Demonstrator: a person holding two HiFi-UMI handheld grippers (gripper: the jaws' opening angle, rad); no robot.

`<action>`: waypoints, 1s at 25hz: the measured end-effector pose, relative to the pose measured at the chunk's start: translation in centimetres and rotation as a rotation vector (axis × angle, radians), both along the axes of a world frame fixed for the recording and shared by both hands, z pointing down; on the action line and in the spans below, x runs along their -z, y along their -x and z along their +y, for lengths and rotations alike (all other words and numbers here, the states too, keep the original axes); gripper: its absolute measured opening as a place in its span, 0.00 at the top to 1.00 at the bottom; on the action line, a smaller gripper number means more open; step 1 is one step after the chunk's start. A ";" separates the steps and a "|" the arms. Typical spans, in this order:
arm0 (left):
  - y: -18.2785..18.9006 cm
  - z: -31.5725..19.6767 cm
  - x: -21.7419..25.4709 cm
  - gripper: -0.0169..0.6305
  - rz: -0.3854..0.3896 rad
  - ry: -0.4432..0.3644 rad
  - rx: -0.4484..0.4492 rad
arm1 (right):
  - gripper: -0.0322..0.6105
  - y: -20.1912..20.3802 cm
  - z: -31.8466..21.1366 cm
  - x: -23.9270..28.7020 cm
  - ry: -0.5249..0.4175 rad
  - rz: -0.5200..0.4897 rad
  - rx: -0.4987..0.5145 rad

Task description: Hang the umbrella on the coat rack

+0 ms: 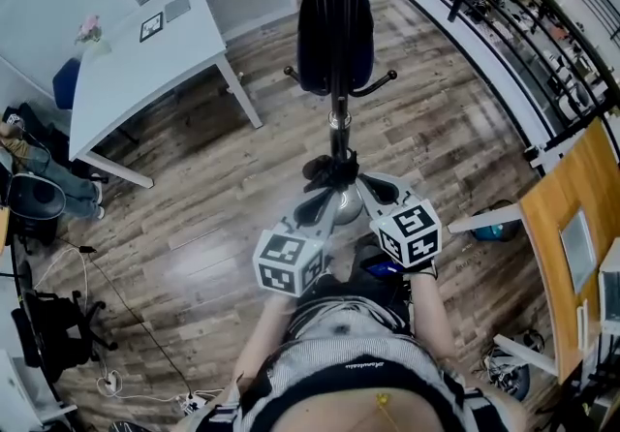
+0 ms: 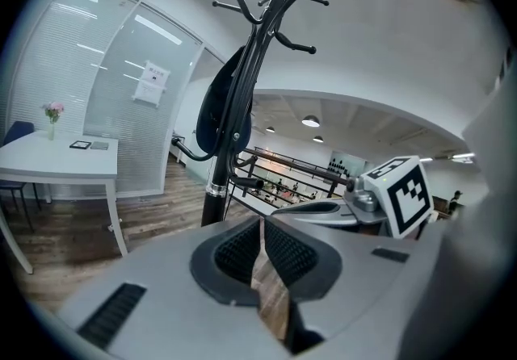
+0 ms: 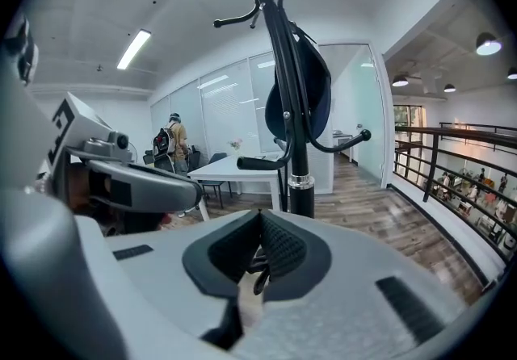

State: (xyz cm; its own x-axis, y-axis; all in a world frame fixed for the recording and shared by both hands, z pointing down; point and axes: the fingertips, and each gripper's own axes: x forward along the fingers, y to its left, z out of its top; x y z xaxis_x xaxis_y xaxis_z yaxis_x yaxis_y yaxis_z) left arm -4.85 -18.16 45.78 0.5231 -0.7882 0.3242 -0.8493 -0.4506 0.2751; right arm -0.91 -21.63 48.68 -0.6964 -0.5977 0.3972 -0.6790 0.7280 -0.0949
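umbrella up on the rack, both tongs closed

we see the umbrella (image 1: 334,33), dark blue and folded, hanging high against the pole of the coat rack (image 1: 338,125), on the far side of the pole from us. which hook carries it we cannot tell. in the head view the rack stands at 12 o'clock from our hands, rising from the wooden floor (image 1: 194,217).

the left tongs (image 2: 262,244) are closed: the ribbed pads meet at their tips, only a thin wedge of floor shows below them, and nothing sits between them. the right tongs (image 3: 260,242) are closed too, pads pressed together. a small dark scrap (image 3: 259,274) shows in the slit under the pads, and we cannot tell what it is. both tongs point toward the lower pole, side by side, tips near each other, well below the umbrella and apart from it.

a white tabletop (image 1: 145,62) stands at 10 o'clock from the rack's foot, with a small bunch of flowers (image 1: 89,28) at its far corner. a black railing (image 1: 504,23) runs at 2 o'clock. in the right gripper view a person (image 3: 173,144) with a backpack stands beyond the tabletop.
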 end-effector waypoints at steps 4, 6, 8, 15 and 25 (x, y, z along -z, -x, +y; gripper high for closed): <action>-0.1 0.2 0.2 0.95 0.007 -0.008 -0.008 | 0.95 0.4 0.9 0.6 -0.020 0.004 0.013; -0.2 0.5 0.4 0.95 0.014 -0.010 -0.015 | 0.95 0.6 1.4 0.9 -0.028 0.008 0.017; -0.4 0.7 0.5 0.95 0.013 -0.011 -0.024 | 0.95 0.8 1.8 1.0 -0.035 0.016 0.019; -0.6 1.3 0.3 0.95 0.004 -0.016 -0.049 | 0.95 1.0 3.1 2.6 -0.059 -0.021 0.010; -0.2 1.5 3.2 0.95 -0.018 -0.100 -0.043 | 0.95 1.7 4.5 5.5 -0.139 -0.045 0.021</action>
State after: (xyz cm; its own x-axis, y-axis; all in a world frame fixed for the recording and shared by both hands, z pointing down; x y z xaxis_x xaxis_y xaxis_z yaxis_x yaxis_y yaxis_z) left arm -4.64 -16.69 42.55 0.5515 -0.7942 0.2551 -0.8333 -0.5107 0.2118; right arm -2.63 -17.11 43.21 -0.7246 -0.6300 0.2794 -0.6608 0.7503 -0.0220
